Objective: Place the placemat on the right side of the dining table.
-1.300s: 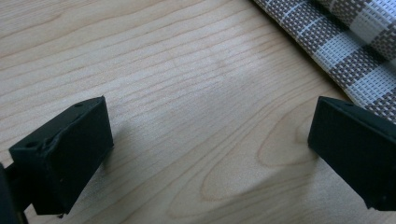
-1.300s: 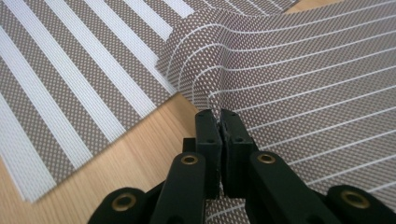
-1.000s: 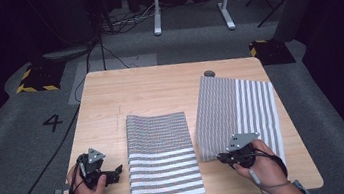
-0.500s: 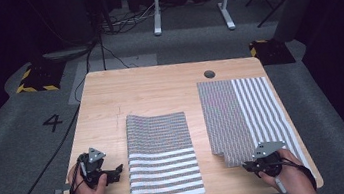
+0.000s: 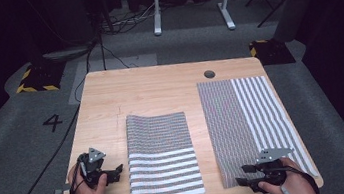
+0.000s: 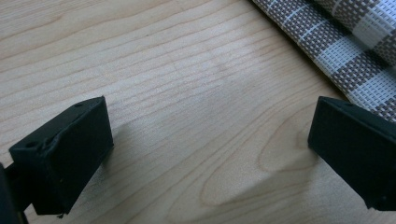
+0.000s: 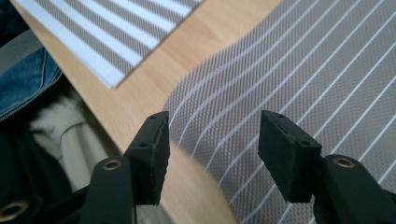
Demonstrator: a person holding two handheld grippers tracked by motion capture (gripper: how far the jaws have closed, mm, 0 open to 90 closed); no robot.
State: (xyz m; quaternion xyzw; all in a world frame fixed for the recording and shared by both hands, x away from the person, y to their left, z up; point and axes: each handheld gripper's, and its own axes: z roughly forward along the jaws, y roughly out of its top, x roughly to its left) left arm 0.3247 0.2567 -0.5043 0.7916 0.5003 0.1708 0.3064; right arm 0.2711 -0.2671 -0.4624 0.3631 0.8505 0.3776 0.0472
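High view shows two striped placemats on the wooden table [image 5: 158, 86]: a folded placemat [image 5: 162, 156] near the middle and a flat placemat [image 5: 251, 122] at the right, its near edge just beside the right gripper [image 5: 245, 175]. That gripper's jaws have just been opening and now stand apart, the mat's near corner lying between them unpressed. The left gripper [image 5: 117, 170] rests wide open on bare wood just left of the folded mat, holding nothing. One risk: the released corner sits close to the table's near edge, so a careless withdrawal could snag the weave and drag the mat askew.
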